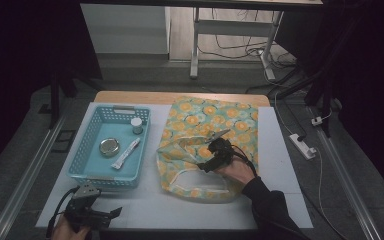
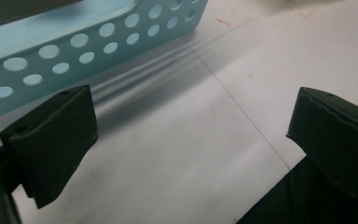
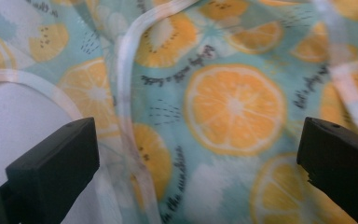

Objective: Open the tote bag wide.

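- The counter (image 1: 280,165) was a white sheet with a strip of wood showing at its far edge, and everything rested on it.
- The fabric bag (image 1: 207,145), printed with orange slices on a pale green ground, lay flat at the middle of the counter, just right of the basket; its opening, edged in a white trim, faced the person.
- In the right gripper view the bag (image 3: 235,107) lay below the gripper, with the white trim (image 3: 126,70) curving across the print and a patch of bare counter at the left.
- The turquoise basket (image 1: 87,150) (its walls pierced with round holes) stood at the left of the counter; inside lay a small white-capped bottle (image 1: 137,125) at the far right corner, a round metal tin (image 1: 109,147) near the middle, and a white tube (image 1: 126,153) lying slantwise beside the tin.
- The right gripper (image 1: 215,152) hovered over the bag near its opening, held in a dark-sleeved hand; its jaws stood spread wide with nothing pinched between them.
- The left gripper (image 1: 107,215) sat low at the near left edge of the counter, just in front of the basket (image 2: 74,46); its jaws were released, with only bare counter between them.
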The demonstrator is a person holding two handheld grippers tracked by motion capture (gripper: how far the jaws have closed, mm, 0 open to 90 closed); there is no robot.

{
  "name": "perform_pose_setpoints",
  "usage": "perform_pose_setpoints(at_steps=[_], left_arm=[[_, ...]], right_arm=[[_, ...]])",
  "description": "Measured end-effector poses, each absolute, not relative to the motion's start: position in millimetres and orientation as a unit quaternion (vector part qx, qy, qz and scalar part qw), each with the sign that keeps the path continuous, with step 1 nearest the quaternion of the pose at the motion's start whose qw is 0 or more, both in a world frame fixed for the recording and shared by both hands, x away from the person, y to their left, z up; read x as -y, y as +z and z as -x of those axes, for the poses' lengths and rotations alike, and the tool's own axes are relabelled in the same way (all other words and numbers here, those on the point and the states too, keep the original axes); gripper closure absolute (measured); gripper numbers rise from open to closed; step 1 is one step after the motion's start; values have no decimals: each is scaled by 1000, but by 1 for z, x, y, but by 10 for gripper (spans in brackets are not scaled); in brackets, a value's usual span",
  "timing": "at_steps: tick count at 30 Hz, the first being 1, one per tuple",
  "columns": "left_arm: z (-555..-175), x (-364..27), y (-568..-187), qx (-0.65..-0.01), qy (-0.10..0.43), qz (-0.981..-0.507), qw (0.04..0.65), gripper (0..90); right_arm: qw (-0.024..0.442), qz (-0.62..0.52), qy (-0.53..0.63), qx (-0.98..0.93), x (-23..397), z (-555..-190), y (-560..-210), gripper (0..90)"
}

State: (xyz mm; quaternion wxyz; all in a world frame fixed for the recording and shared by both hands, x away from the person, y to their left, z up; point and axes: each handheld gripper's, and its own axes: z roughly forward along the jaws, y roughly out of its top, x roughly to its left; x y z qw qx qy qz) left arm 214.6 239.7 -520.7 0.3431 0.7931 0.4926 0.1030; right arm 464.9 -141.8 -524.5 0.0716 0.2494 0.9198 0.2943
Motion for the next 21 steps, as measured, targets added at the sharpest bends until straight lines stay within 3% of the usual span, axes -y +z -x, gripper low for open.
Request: perform_pose_setpoints(at_steps=[3,6,15,21], left_arm=[[-215,-240,-521,-491,103,-794,343,17],[-215,-240,-521,-491,103,-794,343,18],[-215,-239,-521,-491,103,-795,342,19],[-215,-239,-521,-491,104,-795,341,20]], right_arm=[[86,-240,289,-923,134,-462,-527,19],[94,-232,297,-922,131,-460,-526,126],[74,-184,300,-933,133,-452,-517,825],[93,-196,295,-931,135,-457,-512,882]])
